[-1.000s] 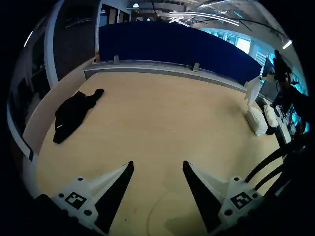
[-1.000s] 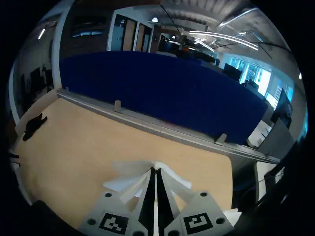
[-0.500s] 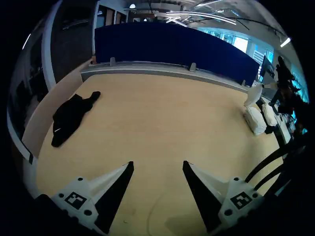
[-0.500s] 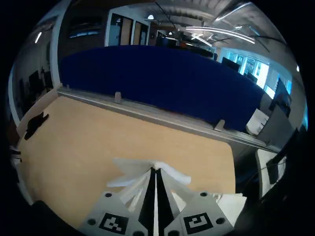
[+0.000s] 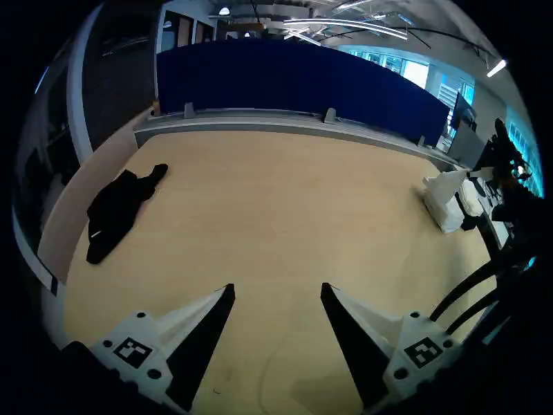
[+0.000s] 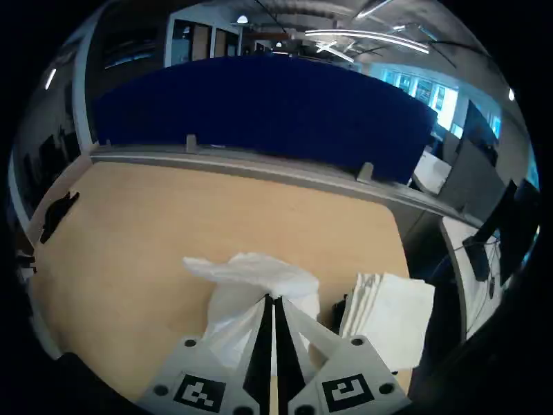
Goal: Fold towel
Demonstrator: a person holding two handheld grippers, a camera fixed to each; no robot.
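In the right gripper view my right gripper point(image 6: 273, 300) is shut on a crumpled white towel point(image 6: 252, 275), which bunches up just ahead of the fingertips over the wooden table point(image 6: 173, 214). In the left gripper view the same towel point(image 5: 446, 185) is a small white peak at the table's far right edge. My left gripper point(image 5: 276, 308) stands open low over the near part of the table point(image 5: 276, 200), with nothing between its fingers.
A stack of folded white towels point(image 6: 387, 315) lies right of the held towel, near the table's right edge. A black cloth point(image 5: 117, 204) lies at the left side. A blue partition point(image 5: 290, 76) and grey rail close the far edge. A dark chair point(image 5: 484, 290) stands at right.
The right gripper has tipped down toward the table with the towel; the towel now shows fuller and the folded stack has come into view. The left gripper stays open, turned slightly.
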